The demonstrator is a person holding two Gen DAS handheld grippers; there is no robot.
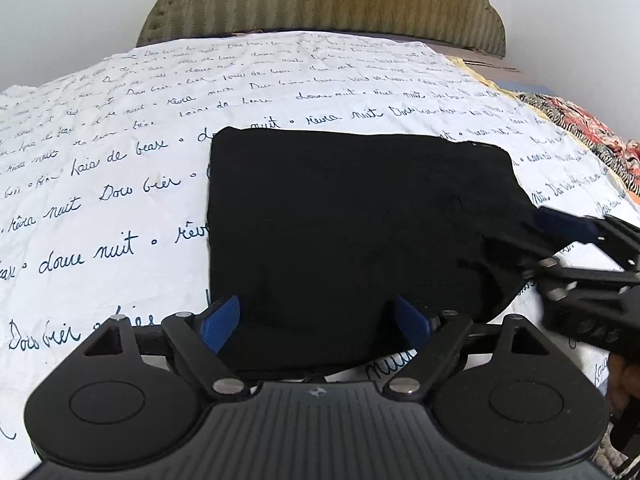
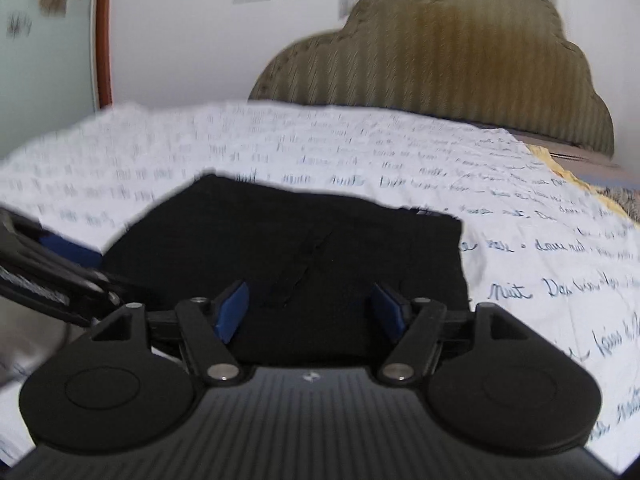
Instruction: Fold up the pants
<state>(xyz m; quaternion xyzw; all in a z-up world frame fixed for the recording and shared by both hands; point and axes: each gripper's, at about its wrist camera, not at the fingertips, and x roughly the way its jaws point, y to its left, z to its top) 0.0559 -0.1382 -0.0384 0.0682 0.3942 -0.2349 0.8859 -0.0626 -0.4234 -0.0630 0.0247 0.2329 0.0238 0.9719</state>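
Observation:
The black pants [image 1: 352, 232] lie folded into a flat, roughly square packet on the white bedsheet with handwriting print [image 1: 100, 184]. My left gripper [image 1: 318, 320] is open, its blue pads spread just above the packet's near edge, holding nothing. My right gripper [image 2: 312, 312] is open and empty over the packet's near right part; the pants also show in the right wrist view [image 2: 300, 240]. The right gripper also shows in the left wrist view [image 1: 568, 236] at the packet's right edge. The right wrist view is blurred by motion.
A padded olive headboard [image 1: 320, 4] stands at the far end of the bed against a white wall. A patterned red and black blanket [image 1: 580, 124] lies along the right side. The sheet [image 2: 540, 272] extends around the packet on all sides.

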